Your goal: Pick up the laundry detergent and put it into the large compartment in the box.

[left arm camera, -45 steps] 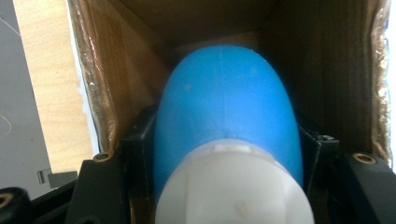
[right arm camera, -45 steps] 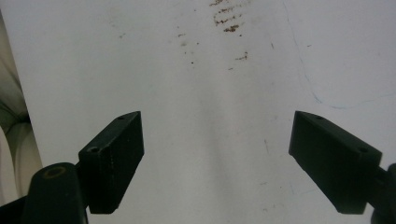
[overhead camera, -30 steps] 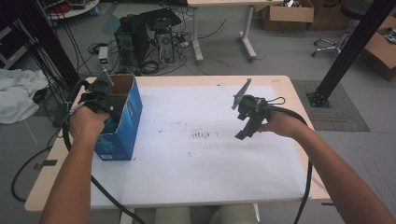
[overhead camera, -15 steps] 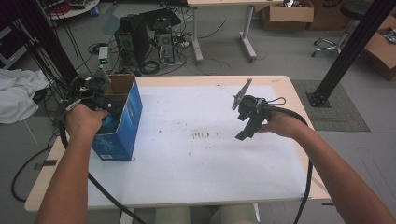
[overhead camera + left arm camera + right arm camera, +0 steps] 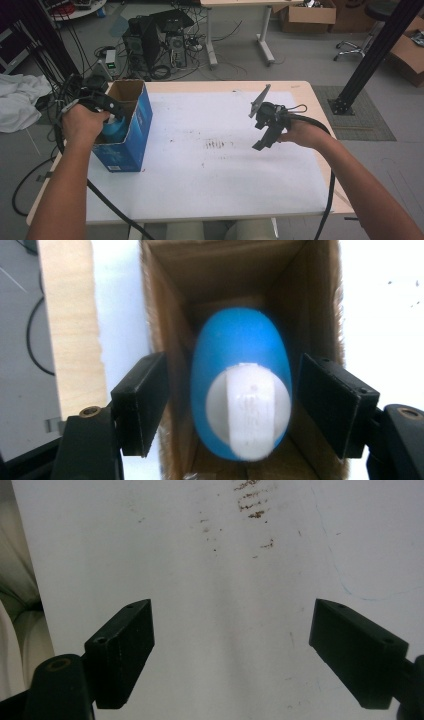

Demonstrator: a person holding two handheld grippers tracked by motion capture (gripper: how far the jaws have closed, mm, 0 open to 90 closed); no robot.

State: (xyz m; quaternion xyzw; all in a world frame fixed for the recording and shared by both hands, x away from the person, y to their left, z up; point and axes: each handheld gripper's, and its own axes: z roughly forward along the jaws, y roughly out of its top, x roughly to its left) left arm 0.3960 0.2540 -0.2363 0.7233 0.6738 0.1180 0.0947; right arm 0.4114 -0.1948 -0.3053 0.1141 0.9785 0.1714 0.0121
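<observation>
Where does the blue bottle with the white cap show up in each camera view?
High view: the blue bottle sits inside the blue box, left side, beside the left gripper.
Left gripper view: centre, between the open jaws, cap toward the camera.
Right gripper view: not in it.
Shared landmark: the box's brown cardboard inside.

a grey floor (image 5: 300, 55) runs behind the table (image 5: 210, 86), whose wooden edge frames a white, faintly stained top. straight beyond it stand dark computer towers (image 5: 157, 40) amid a tangle of cables (image 5: 200, 55). farther back rise the white legs of a second desk (image 5: 265, 42), with cardboard boxes (image 5: 305, 17) near them. a black post (image 5: 372, 55) slants down at right onto a grey mat (image 5: 362, 112). white cloth (image 5: 17, 102) lies at left. the light is even and soft.
</observation>
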